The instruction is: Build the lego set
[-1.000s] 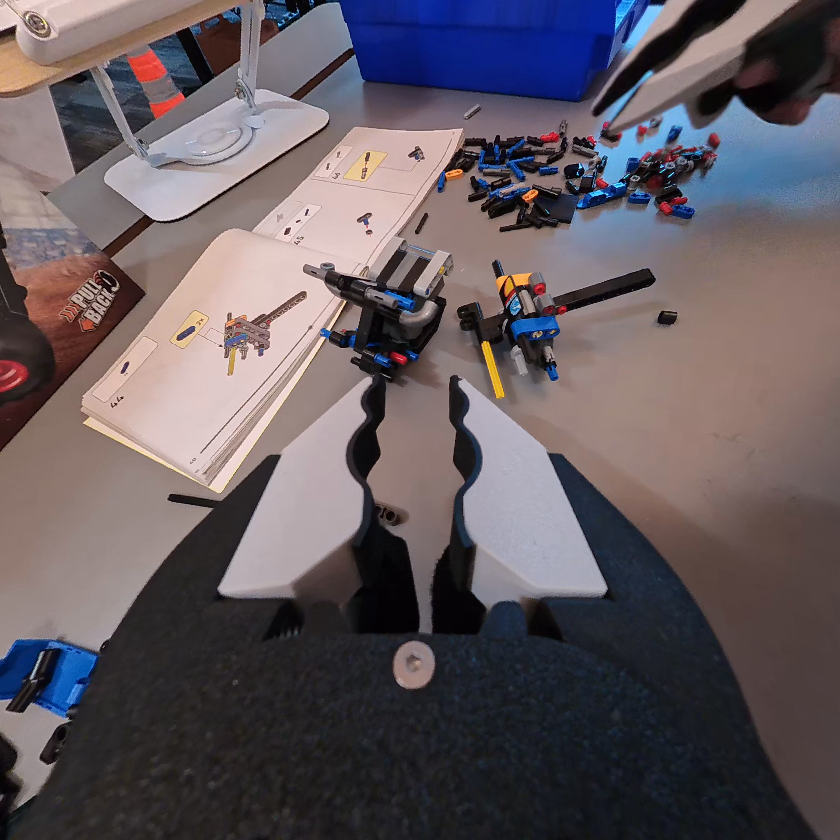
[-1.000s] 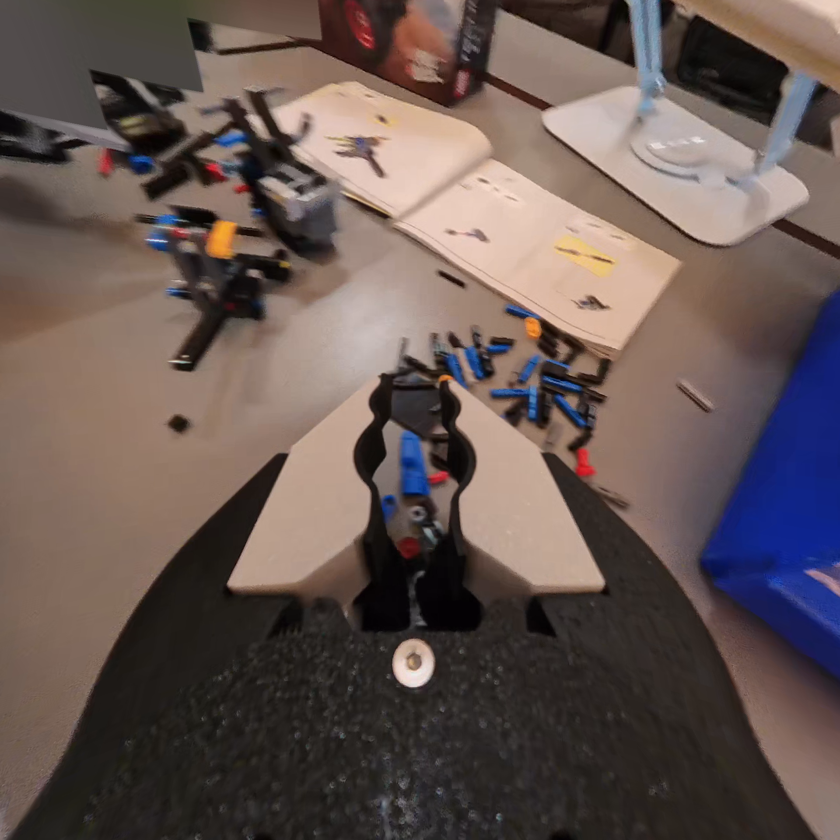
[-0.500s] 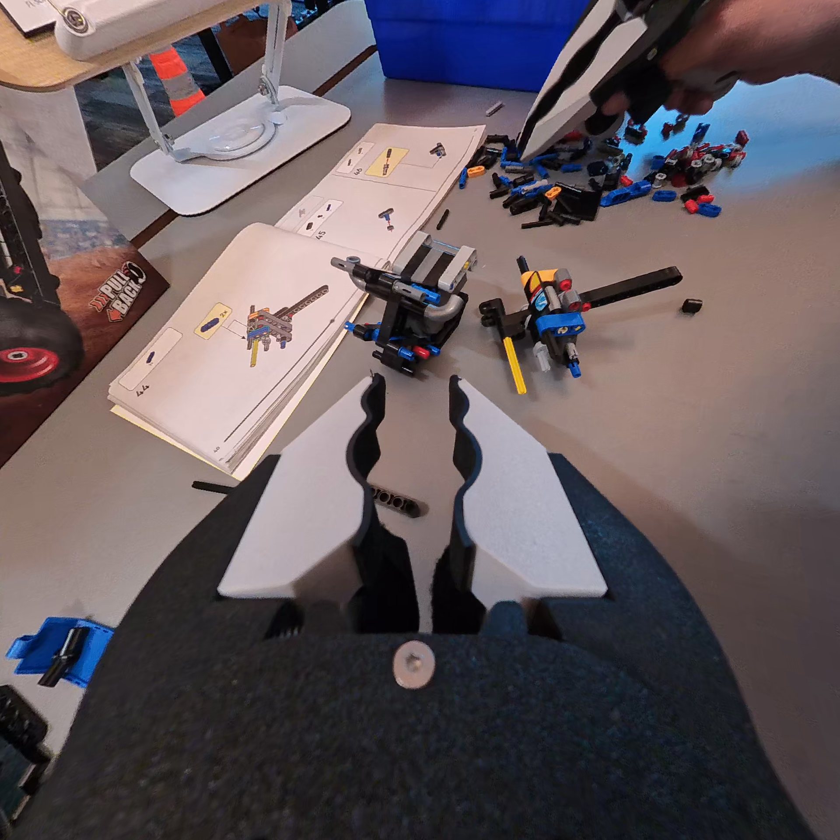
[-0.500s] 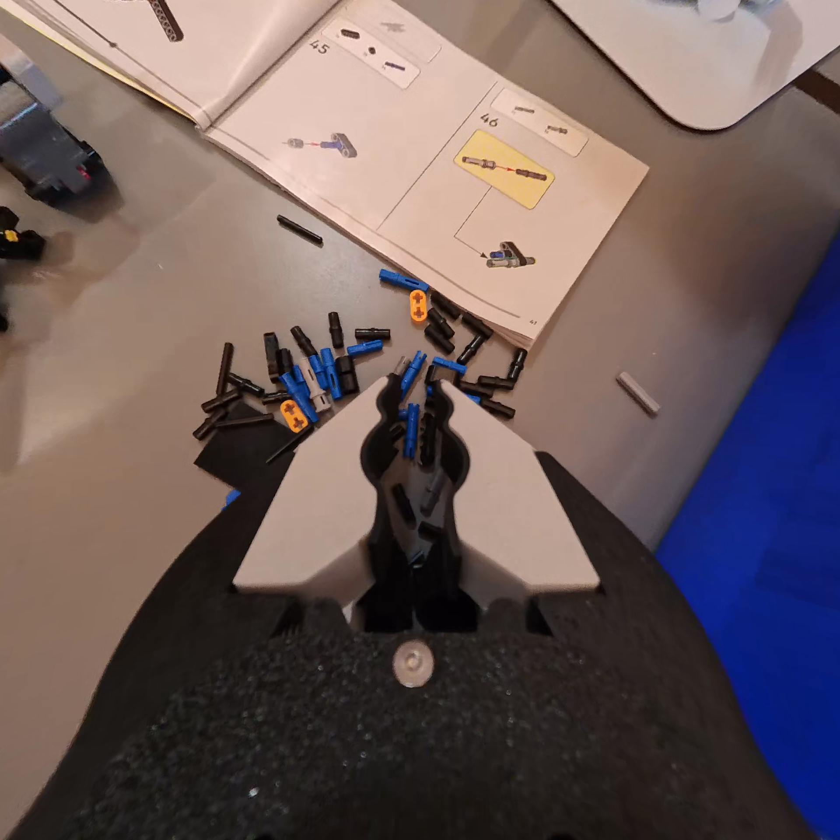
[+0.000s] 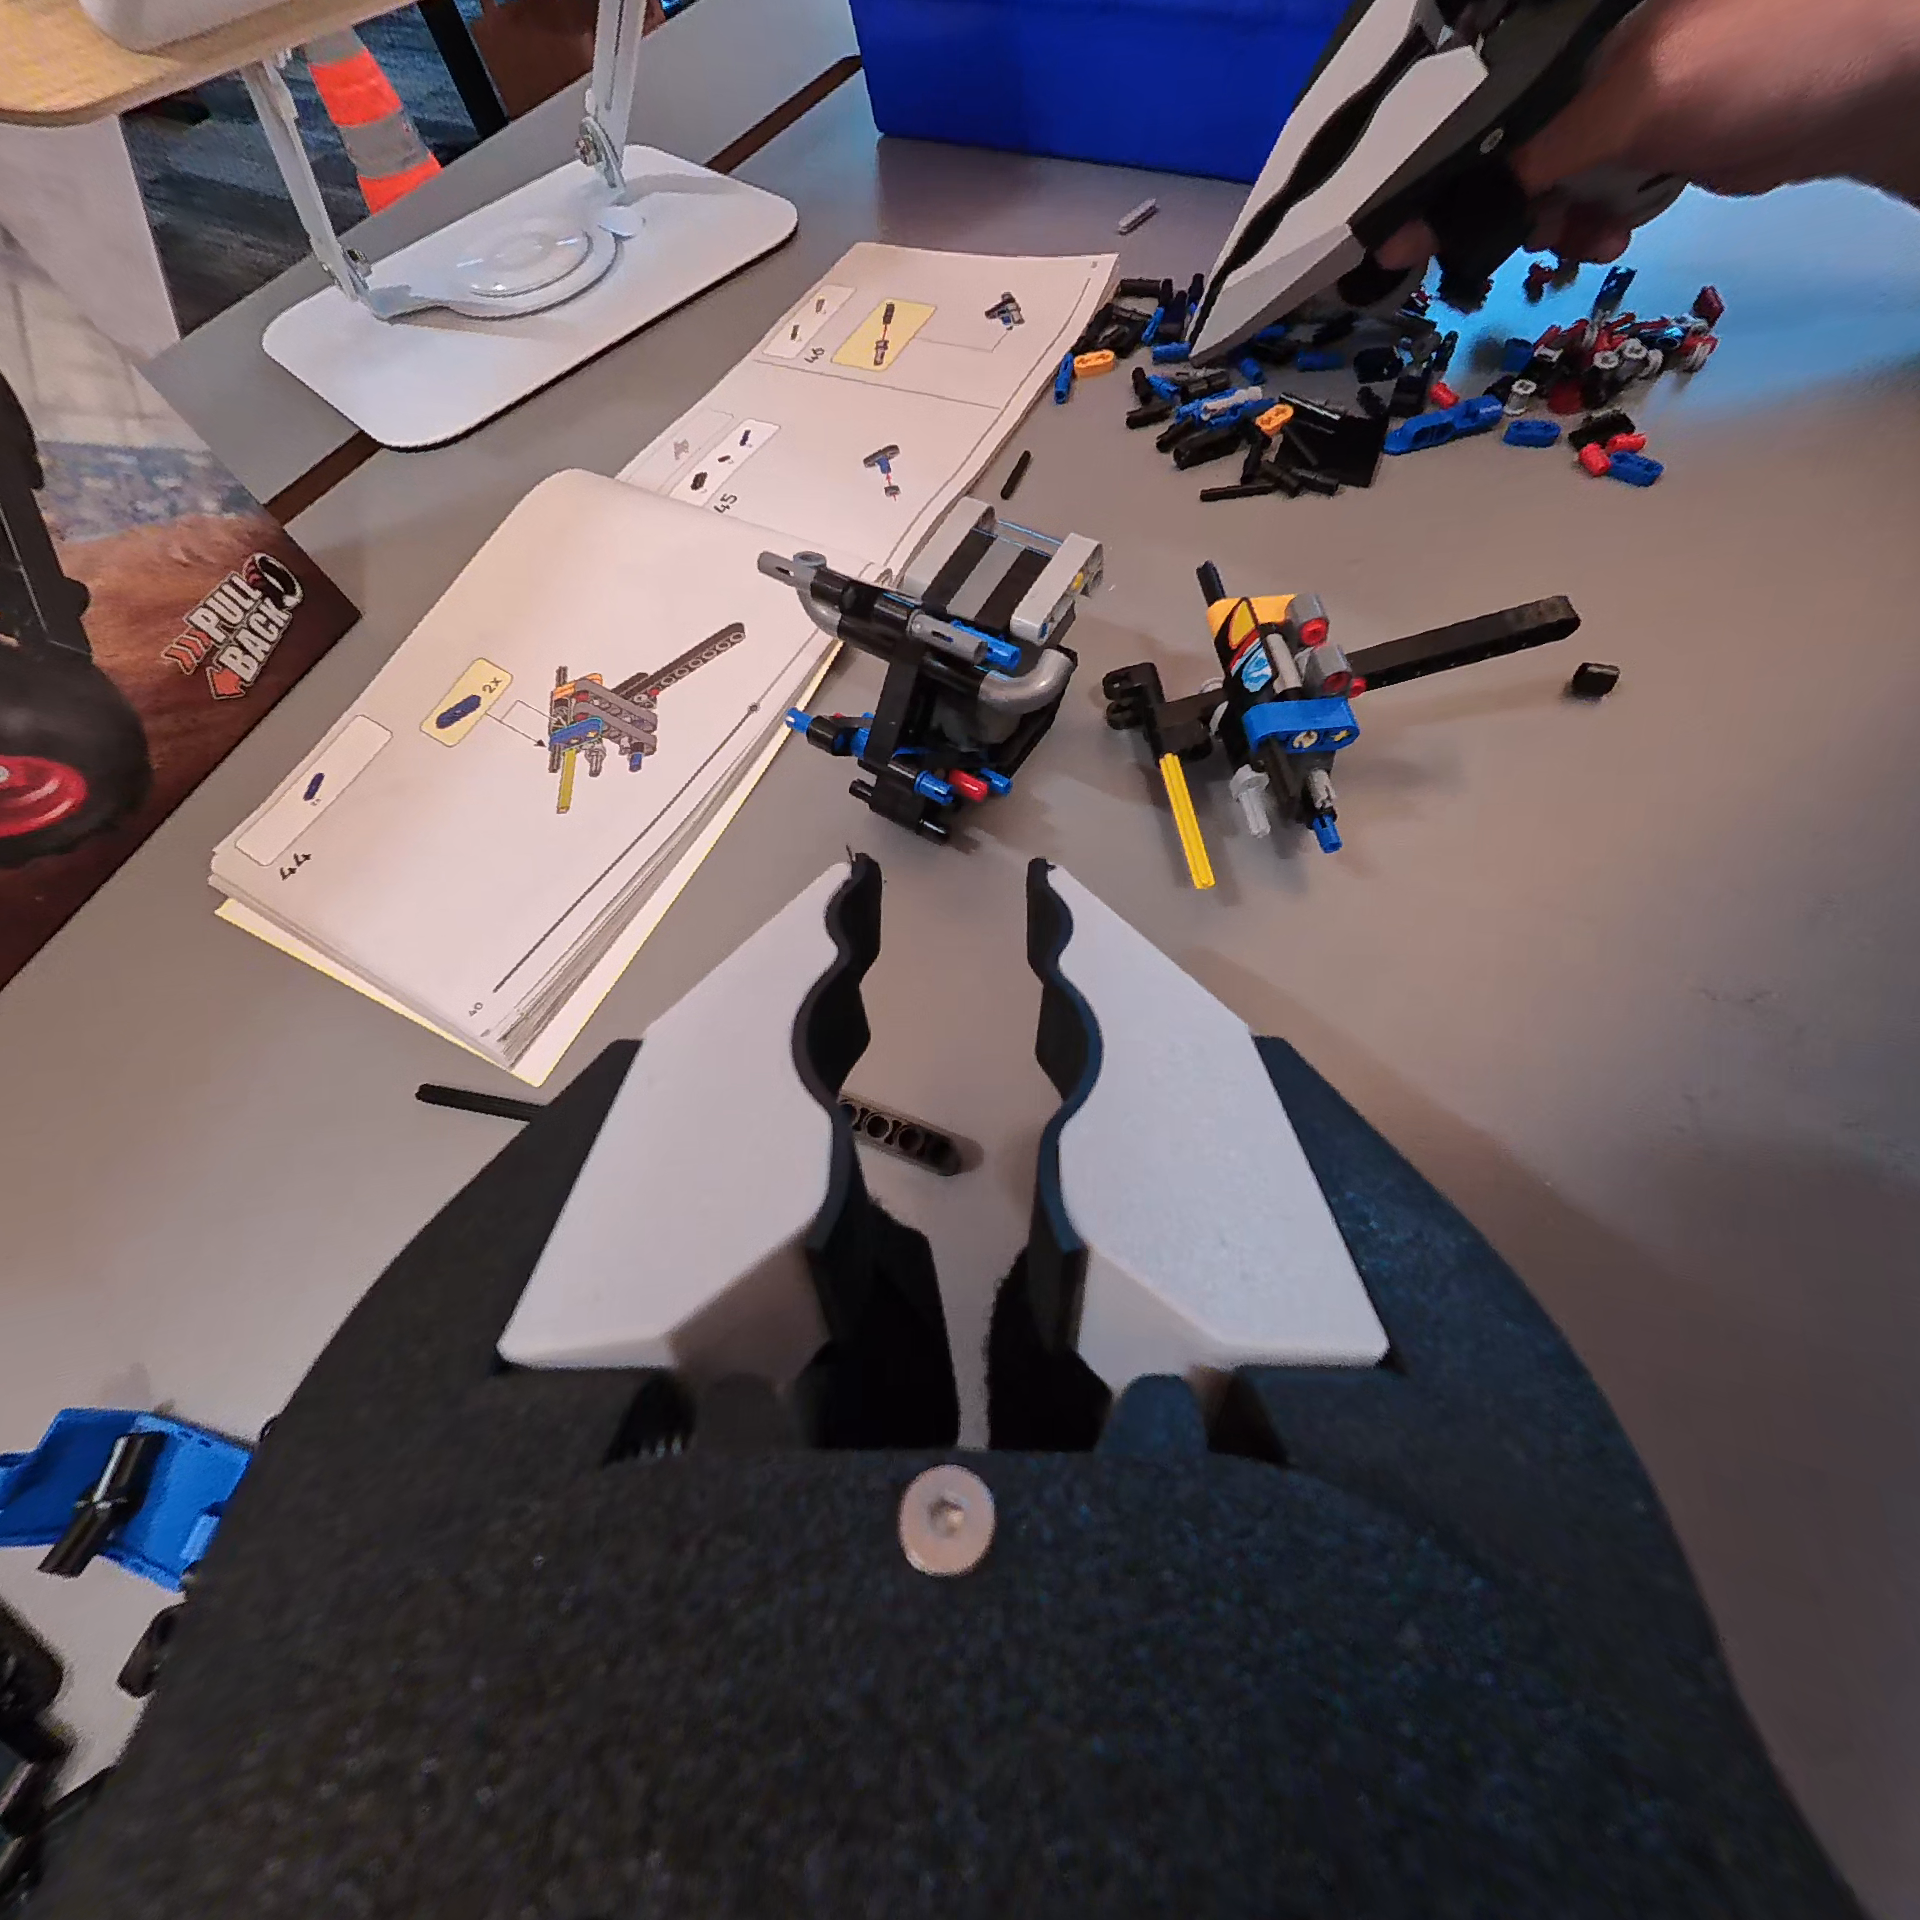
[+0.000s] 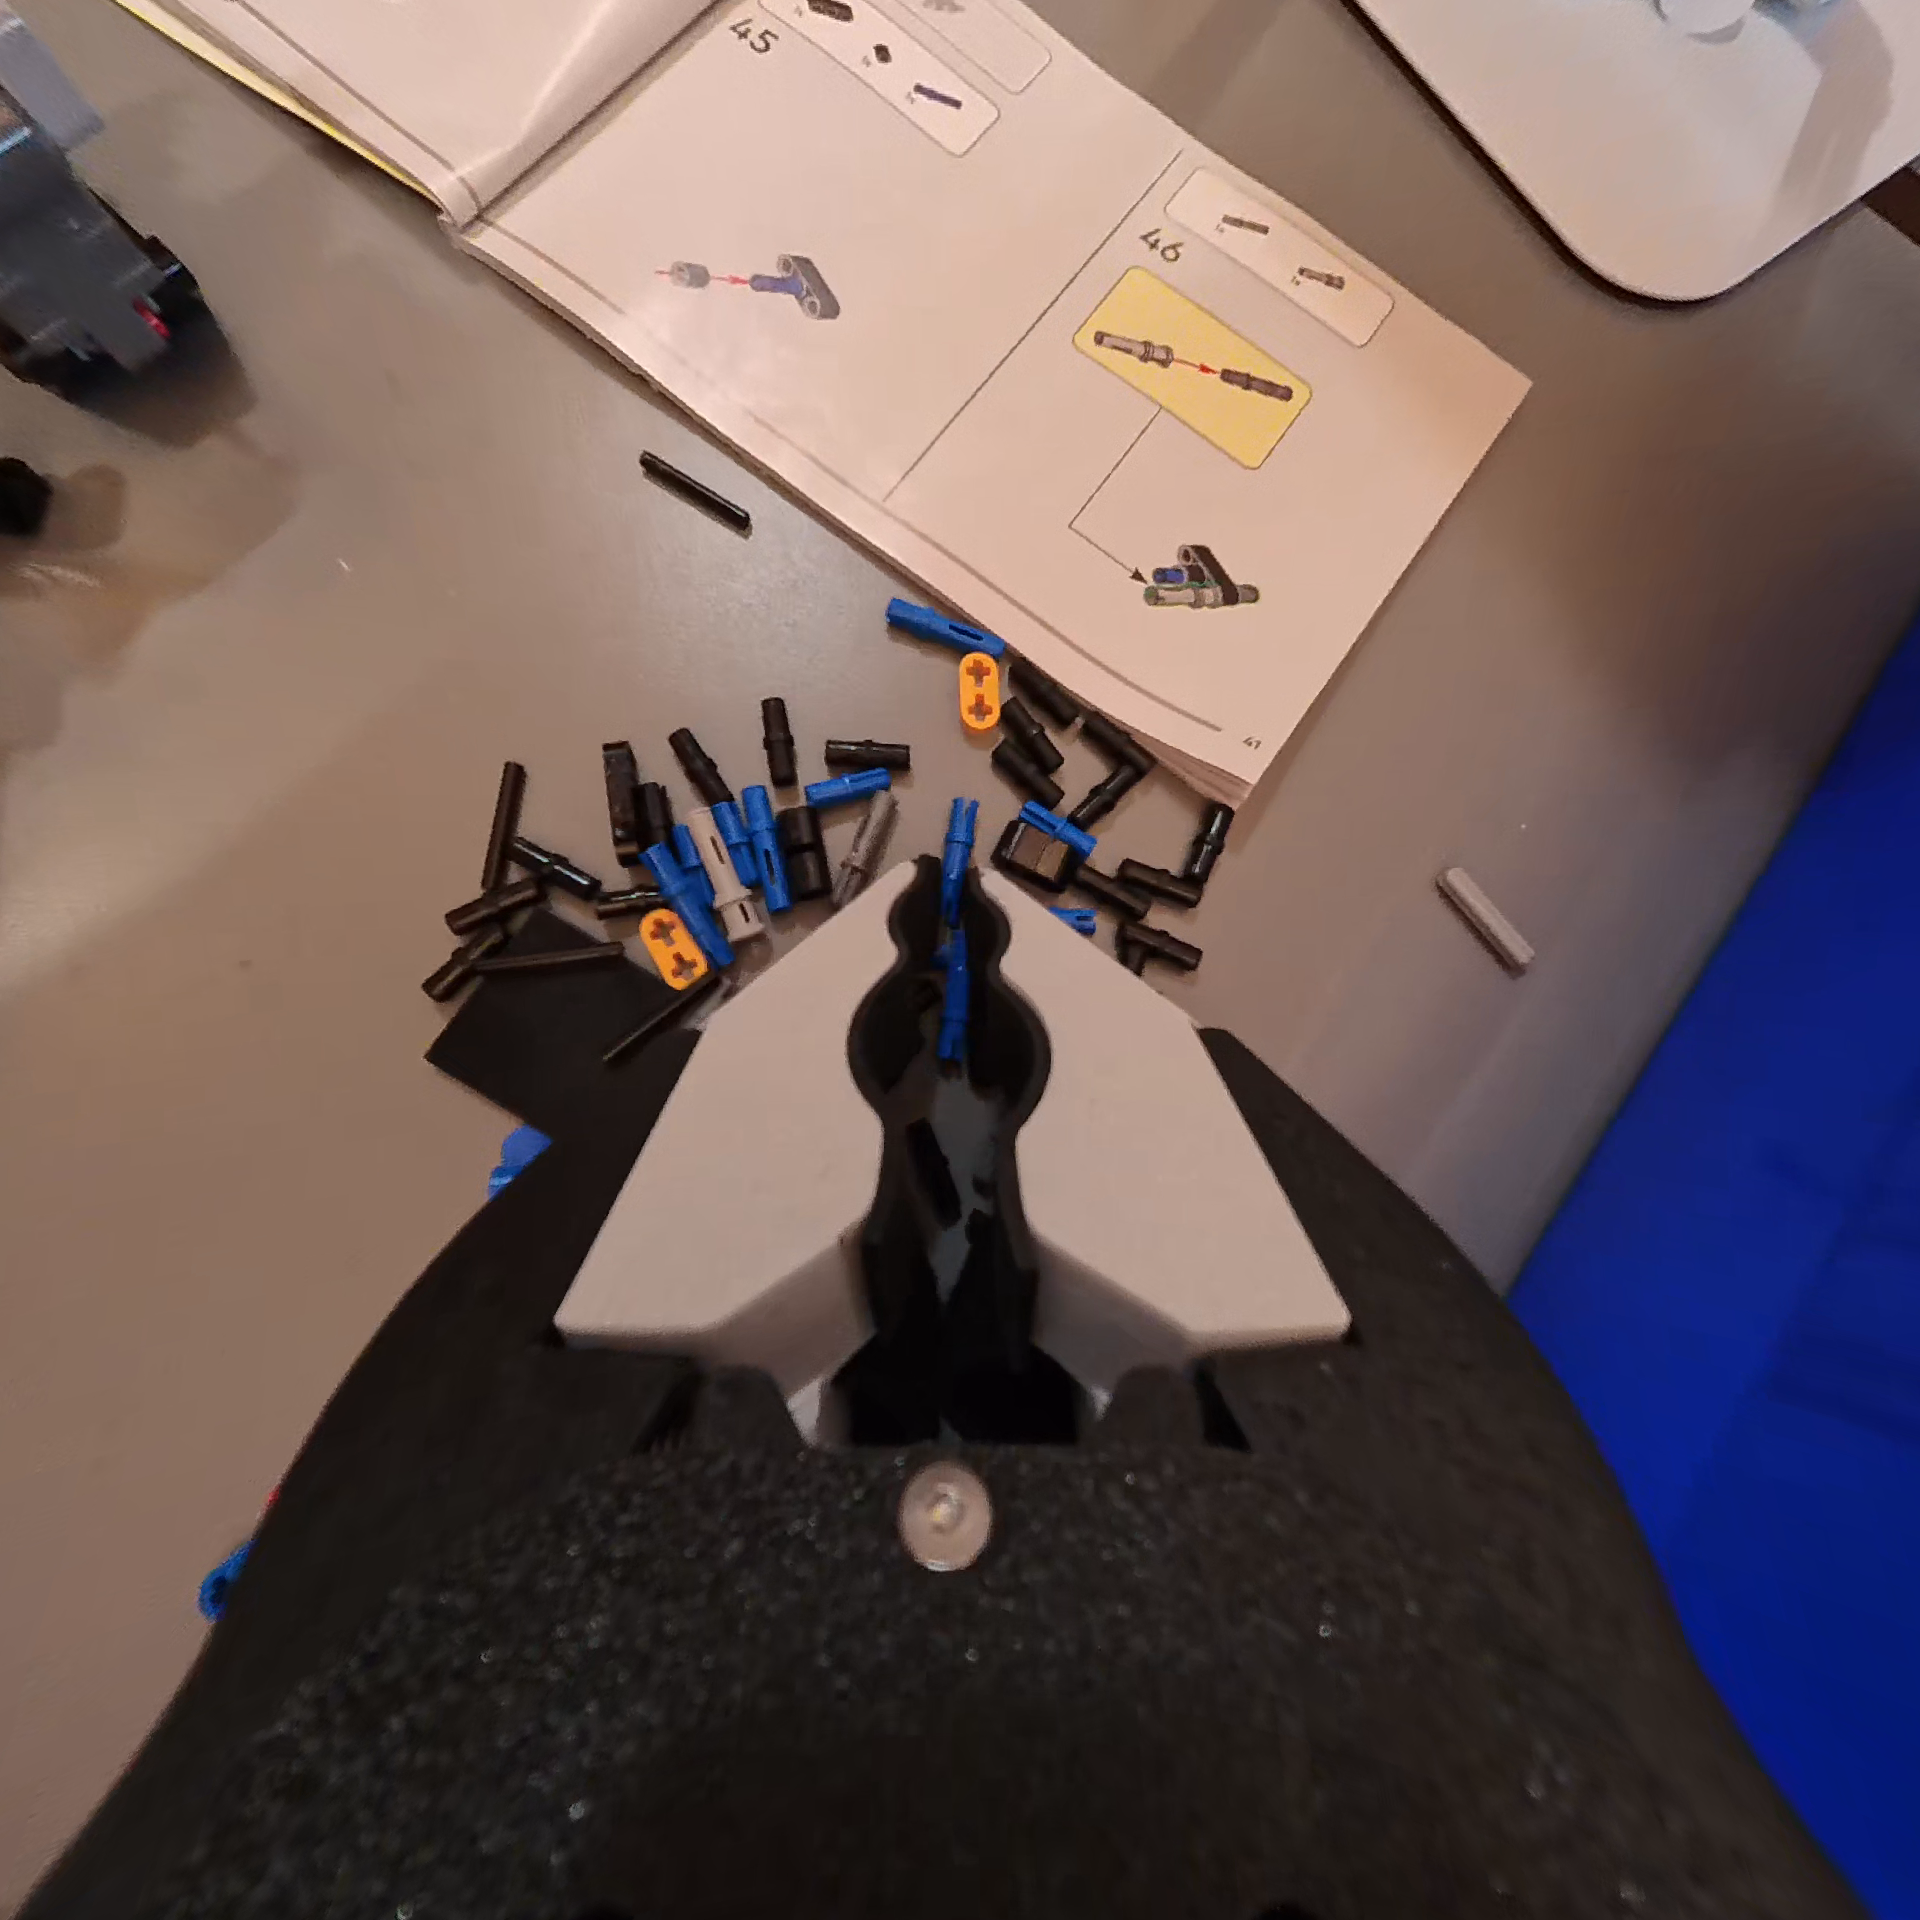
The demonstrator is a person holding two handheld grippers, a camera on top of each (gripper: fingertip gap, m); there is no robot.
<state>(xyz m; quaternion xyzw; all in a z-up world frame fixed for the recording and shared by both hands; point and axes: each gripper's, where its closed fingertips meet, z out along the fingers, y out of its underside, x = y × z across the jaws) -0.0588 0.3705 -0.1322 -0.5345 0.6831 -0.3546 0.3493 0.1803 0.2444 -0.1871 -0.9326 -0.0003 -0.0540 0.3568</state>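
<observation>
In the left wrist view my left gripper (image 5: 951,878) is open and empty, low over the grey table (image 5: 1558,1039), with a short black beam (image 5: 904,1138) lying under its jaws. Just ahead stand a black-grey sub-assembly (image 5: 935,675) and a second one with a long black beam and yellow axle (image 5: 1278,707). In the right wrist view my right gripper (image 6: 951,873) is down in the pile of loose pins (image 6: 727,831), its tips closed on a blue pin (image 6: 958,831). It also shows in the left wrist view (image 5: 1278,260), held by a hand.
The open instruction booklet (image 5: 582,727) lies left of the sub-assemblies and borders the pile (image 6: 1039,312). A blue bin (image 6: 1766,1039) is to the right. A white lamp base (image 5: 520,301), the set's box (image 5: 156,665) and a blue part (image 5: 125,1486) sit at the left. My hands' fingertips stand some 30 cm from each other.
My right gripper swung from the sub-assemblies to the pin pile, came down and narrowed its jaws onto a blue pin. My left gripper drew back slightly and stayed open.
</observation>
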